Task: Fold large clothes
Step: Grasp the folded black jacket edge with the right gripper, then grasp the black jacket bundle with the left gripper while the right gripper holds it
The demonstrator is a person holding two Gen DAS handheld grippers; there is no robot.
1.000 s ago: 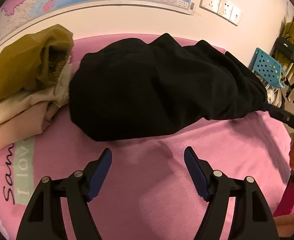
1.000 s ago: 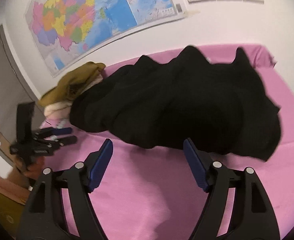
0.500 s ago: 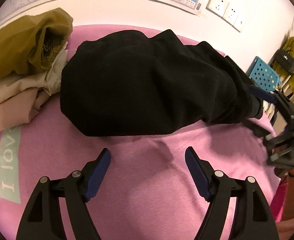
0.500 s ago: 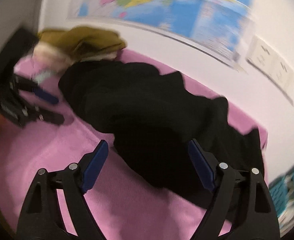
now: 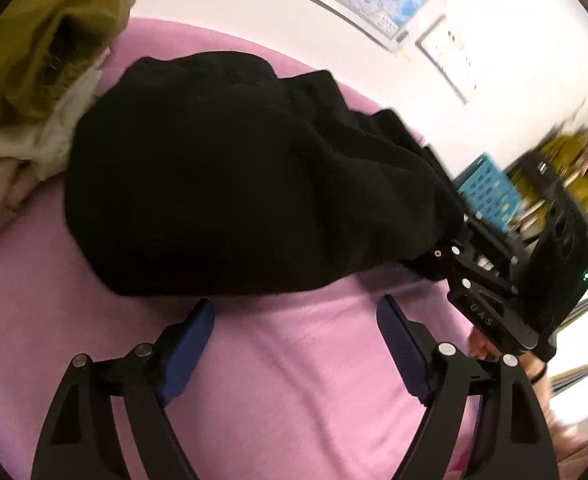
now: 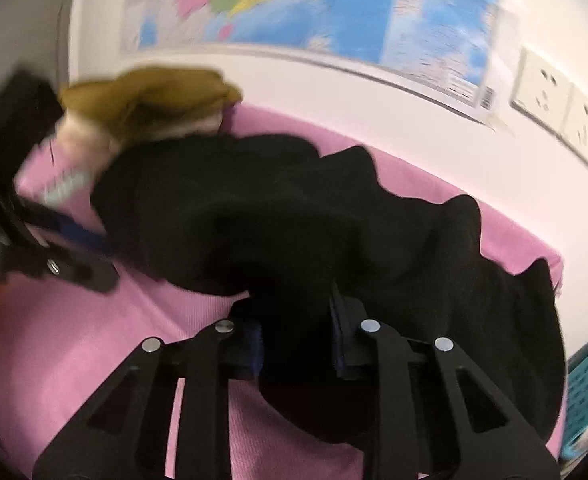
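While your right gripper [image 6: 298, 336] pinches a bunched fold of the black garment [image 6: 294, 220] between its fingers at the near right part of the pink bed [image 6: 73, 340], your left gripper [image 5: 294, 336] hovers with its fingers wide apart, holding nothing, just short of the garment's near edge. The garment lies heaped across the middle of the bed. At the far left corner sits a pile of olive and cream clothes [image 5: 33, 80]. In the left wrist view your right gripper's body reads "DAS". A map [image 6: 314, 12] and wall sockets [image 6: 554, 100] hang behind; their print is too blurred to read.
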